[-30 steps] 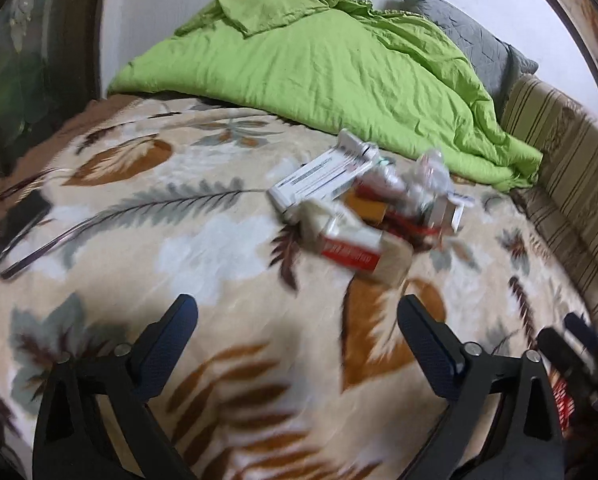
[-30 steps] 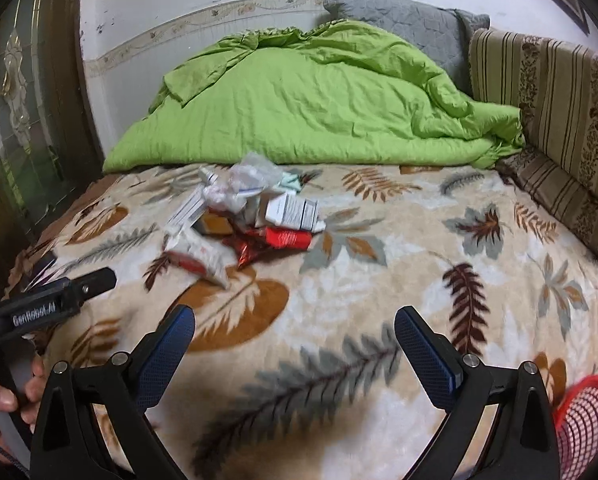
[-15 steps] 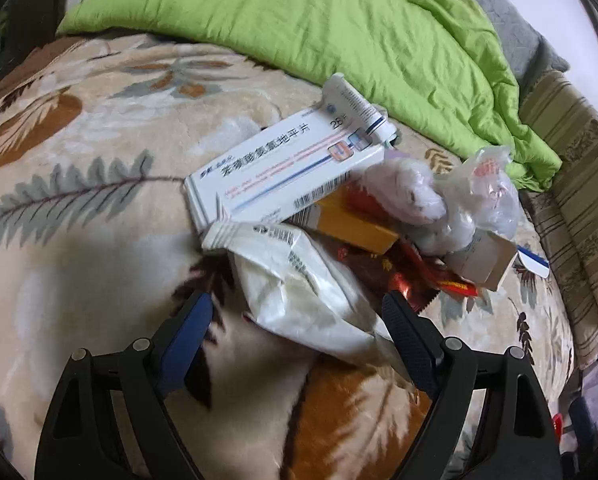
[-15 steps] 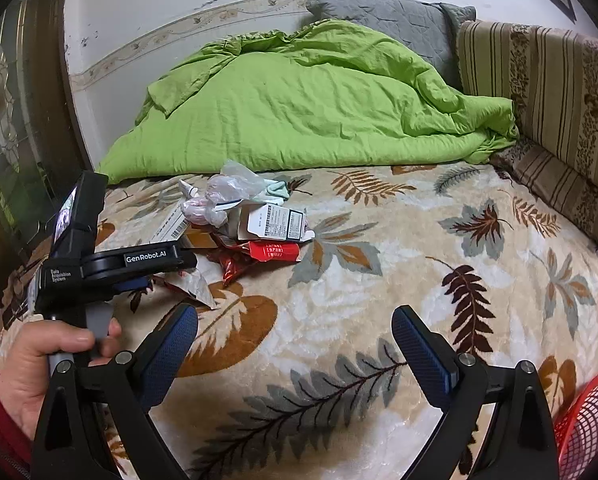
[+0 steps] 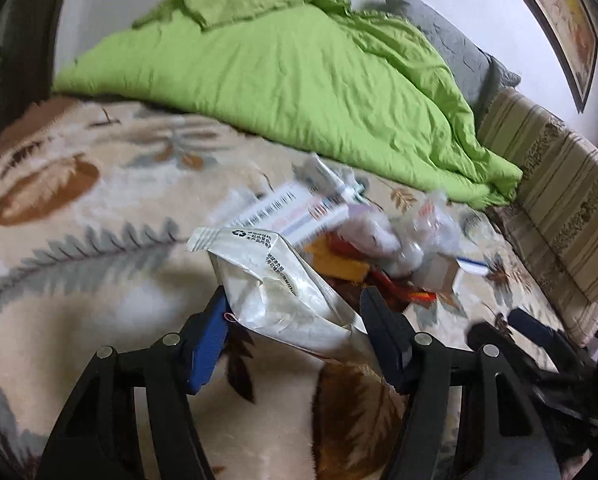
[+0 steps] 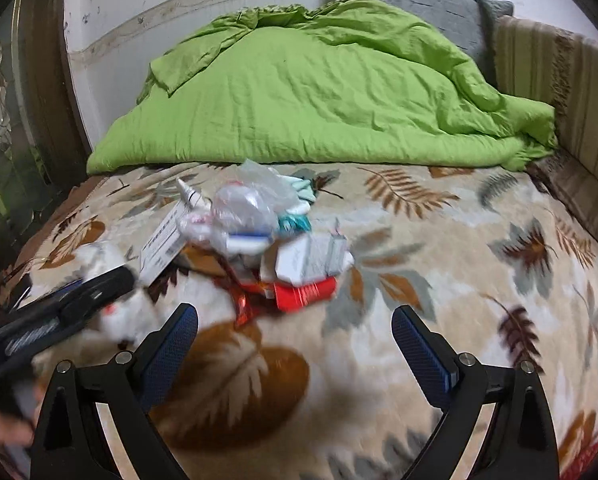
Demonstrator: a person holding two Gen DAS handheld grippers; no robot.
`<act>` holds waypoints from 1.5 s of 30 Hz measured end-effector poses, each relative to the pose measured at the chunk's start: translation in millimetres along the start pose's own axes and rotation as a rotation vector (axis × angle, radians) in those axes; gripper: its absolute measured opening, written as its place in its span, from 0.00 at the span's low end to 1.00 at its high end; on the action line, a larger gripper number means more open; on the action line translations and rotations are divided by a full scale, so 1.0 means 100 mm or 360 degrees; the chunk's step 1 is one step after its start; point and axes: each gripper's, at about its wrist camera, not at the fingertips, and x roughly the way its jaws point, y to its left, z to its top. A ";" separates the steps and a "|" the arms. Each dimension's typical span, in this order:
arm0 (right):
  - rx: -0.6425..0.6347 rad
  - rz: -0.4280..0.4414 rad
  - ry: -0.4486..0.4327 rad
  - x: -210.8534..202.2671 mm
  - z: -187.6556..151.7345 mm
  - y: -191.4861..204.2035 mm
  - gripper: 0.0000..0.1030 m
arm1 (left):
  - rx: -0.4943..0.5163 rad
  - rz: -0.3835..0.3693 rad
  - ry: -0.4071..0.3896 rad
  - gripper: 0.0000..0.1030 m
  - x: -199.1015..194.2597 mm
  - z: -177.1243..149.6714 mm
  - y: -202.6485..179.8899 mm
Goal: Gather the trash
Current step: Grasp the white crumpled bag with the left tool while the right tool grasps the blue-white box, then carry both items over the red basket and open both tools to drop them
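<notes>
Left hand-held gripper [image 5: 293,320] is clamped on the crumpled white wrapper [image 5: 283,284], lifting it at the near edge of the trash pile [image 6: 255,236] on the leaf-patterned bed [image 6: 439,280]. Right hand-held gripper [image 6: 295,336] hovers with fingers spread wide, holding nothing, just short of the pile.

trash pile [image 6: 259,236] motion-blurred, labels unreadable; left gripper [image 6: 59,312] smeared, its jaws indistinct
</notes>
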 end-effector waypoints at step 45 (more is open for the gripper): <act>0.0615 0.0284 -0.0221 -1.09 -0.41 -1.09 0.38 | 0.0514 -0.0423 -0.0107 0.63 -0.52 -0.41 -0.97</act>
